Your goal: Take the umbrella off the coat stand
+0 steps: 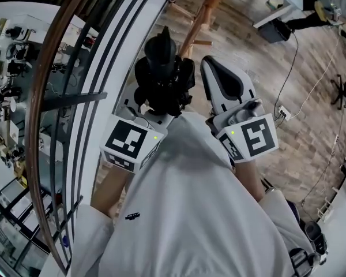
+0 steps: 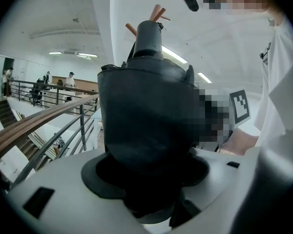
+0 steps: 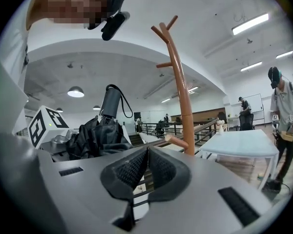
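Observation:
A folded black umbrella (image 2: 146, 116) stands upright between the jaws of my left gripper (image 2: 146, 184), which are shut on its bunched fabric. Its grey handle (image 2: 149, 35) and black strap point up. In the head view the umbrella (image 1: 161, 77) sits just ahead of the left gripper's marker cube (image 1: 130, 142). The brown coat stand (image 3: 178, 82) rises beyond it, apart from the umbrella (image 3: 100, 130), and its pegs (image 2: 156, 14) show behind the handle. My right gripper (image 3: 147, 167) is shut with its pads touching and nothing between them. It (image 1: 213, 68) hangs right of the umbrella.
A wood-topped metal railing (image 1: 46, 97) curves along the left. Right of the stand is a white table (image 3: 239, 143), with people (image 3: 283, 106) standing beyond it. A cable (image 1: 288, 68) trails over the wooden floor.

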The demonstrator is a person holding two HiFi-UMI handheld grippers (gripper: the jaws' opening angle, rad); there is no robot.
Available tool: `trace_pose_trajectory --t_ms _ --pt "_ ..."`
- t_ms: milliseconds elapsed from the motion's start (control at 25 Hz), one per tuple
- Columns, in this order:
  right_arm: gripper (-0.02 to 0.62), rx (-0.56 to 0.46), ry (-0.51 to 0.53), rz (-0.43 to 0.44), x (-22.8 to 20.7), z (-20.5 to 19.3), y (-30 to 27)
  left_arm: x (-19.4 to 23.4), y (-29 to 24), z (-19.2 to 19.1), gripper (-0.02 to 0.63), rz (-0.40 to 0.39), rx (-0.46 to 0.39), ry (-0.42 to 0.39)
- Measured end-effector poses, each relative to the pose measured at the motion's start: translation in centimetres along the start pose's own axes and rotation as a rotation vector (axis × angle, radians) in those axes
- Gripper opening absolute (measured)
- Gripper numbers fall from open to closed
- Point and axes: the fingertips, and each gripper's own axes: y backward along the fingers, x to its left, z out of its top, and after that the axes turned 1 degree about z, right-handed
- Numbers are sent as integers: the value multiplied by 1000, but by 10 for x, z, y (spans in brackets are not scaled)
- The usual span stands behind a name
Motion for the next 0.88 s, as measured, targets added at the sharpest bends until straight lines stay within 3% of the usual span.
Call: trace_pose_trajectory --t_ms 240,600,880 --pt "35 25 -33 12 -13 -2 -2 1 -15 12 273 6 2 34" --pt "35 32 -19 16 2 -22 6 0 -4 -20 273 9 13 50" --pt "35 19 -41 13 -13 -8 -4 5 -15 -2 273 -8 29 42"
